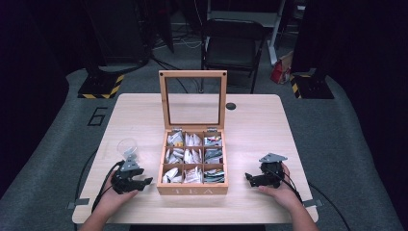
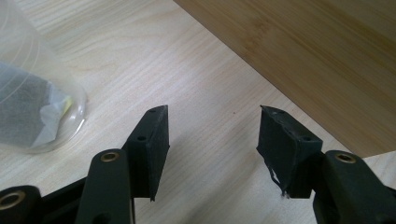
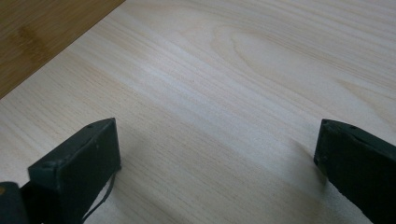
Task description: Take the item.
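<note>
A wooden tea box (image 1: 192,189) stands near the middle of the desk's (image 1: 144,115) front edge, its glass-paned lid (image 1: 193,98) raised upright at the back. The word TEA is lettered on the front wall. Inside, nine compartments in three rows hold tea bags (image 1: 193,155), mostly white sachets in the left and middle columns and darker packets in the right column.

The left gripper (image 1: 136,183) rests on the desk just beside the box's left wall, close to the front edge, held in the person's left hand (image 1: 111,195). Its jaws stand apart with nothing between them; in the left gripper view only bare wood lies in the gap (image 2: 212,135), and the box's side (image 2: 299,51) crosses the upper right corner. A clear plastic cup (image 1: 127,147) stands just behind this gripper, towards the desk's left side, and in the left gripper view a tea bag (image 2: 25,112) shows through the cup's wall (image 2: 70,84).

The right gripper (image 1: 250,179) lies on the desk to the right of the box, apart from it, near the front right corner, held in the person's right hand (image 1: 279,190). Its jaws are spread wide and empty; the right gripper view shows pale desk grain between them (image 3: 217,144) and the box's wall (image 3: 42,32) at the upper left.

A small dark round thing (image 1: 231,106) sits near the desk's back edge, right of the lid.
</note>
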### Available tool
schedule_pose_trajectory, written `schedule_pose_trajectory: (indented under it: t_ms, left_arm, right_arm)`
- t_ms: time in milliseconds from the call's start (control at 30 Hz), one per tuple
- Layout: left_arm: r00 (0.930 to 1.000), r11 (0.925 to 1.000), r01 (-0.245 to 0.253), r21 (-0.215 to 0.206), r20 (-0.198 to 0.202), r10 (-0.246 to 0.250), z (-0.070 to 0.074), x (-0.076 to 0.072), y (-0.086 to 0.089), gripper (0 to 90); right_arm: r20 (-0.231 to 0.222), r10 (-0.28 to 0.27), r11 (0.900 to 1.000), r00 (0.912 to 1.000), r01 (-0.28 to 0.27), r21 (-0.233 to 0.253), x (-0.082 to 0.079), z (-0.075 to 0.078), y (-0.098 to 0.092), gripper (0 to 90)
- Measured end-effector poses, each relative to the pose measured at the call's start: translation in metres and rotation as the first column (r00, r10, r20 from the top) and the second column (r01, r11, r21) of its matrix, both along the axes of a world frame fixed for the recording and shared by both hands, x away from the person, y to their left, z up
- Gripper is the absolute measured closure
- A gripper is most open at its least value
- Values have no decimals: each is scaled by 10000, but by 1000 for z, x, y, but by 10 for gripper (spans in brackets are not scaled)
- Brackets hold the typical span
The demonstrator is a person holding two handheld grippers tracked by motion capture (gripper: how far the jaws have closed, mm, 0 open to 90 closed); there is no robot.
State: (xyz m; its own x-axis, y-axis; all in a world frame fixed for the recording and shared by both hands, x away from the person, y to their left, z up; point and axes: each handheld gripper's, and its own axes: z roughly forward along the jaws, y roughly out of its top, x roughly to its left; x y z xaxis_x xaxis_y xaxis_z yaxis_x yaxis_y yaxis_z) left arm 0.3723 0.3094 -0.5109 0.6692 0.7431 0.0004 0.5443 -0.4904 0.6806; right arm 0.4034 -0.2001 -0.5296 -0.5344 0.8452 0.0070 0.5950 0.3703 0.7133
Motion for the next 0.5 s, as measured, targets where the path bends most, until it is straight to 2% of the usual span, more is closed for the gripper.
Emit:
schedule_pose_trajectory:
  t_ms: [133, 233, 267, 367, 400, 500]
  left_arm:
    - [9999, 10000, 5, -18, -134, -5, 1, 0, 1, 431]
    - [9999, 9998, -119, -144, -110, 117, 0, -1, 0, 430]
    - [10000, 10000, 13, -7, -56, -13, 1, 0, 1, 430]
    - [9999, 9998, -112, -163, 105, 113, 2, -1, 1, 429]
    - [9999, 9995, -150, -282, 33, 151, 2, -1, 1, 429]
    - [9999, 9998, -89, -190, 111, 91, 3, -1, 1, 429]
  right_arm:
    - [3, 2, 10000, 10000, -2, -1, 0, 0, 0, 0]
    - [2, 0, 10000, 10000, 0, 1, 0, 0, 0, 0]
    - [0, 0, 10000, 10000, 0, 2, 0, 0, 0, 0]
    - [1, -1, 10000, 10000, 1, 0, 0, 0, 0, 0]
    - [0, 1, 10000, 10000, -1, 0, 0, 0, 0, 0]
    - [0, 0, 10000, 10000, 0, 1, 0, 0, 0, 0]
